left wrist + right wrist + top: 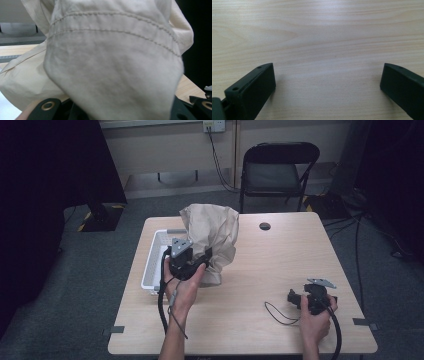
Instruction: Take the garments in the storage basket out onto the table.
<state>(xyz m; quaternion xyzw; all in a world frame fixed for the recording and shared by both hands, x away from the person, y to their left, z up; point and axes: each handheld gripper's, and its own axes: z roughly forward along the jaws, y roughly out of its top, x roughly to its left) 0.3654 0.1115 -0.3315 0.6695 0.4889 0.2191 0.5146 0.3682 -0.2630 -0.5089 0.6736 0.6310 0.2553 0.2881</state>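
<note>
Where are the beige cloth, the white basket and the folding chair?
cloth (212,232): high view, its bunched upper part
basket (152,265): high view, its left wall
chair (272,174): high view, its seat

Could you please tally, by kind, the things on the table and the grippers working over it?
Beige garment: 1
White basket: 1
Handheld grippers, left gripper shut on the garment and right gripper open: 2
Total: 4
</note>
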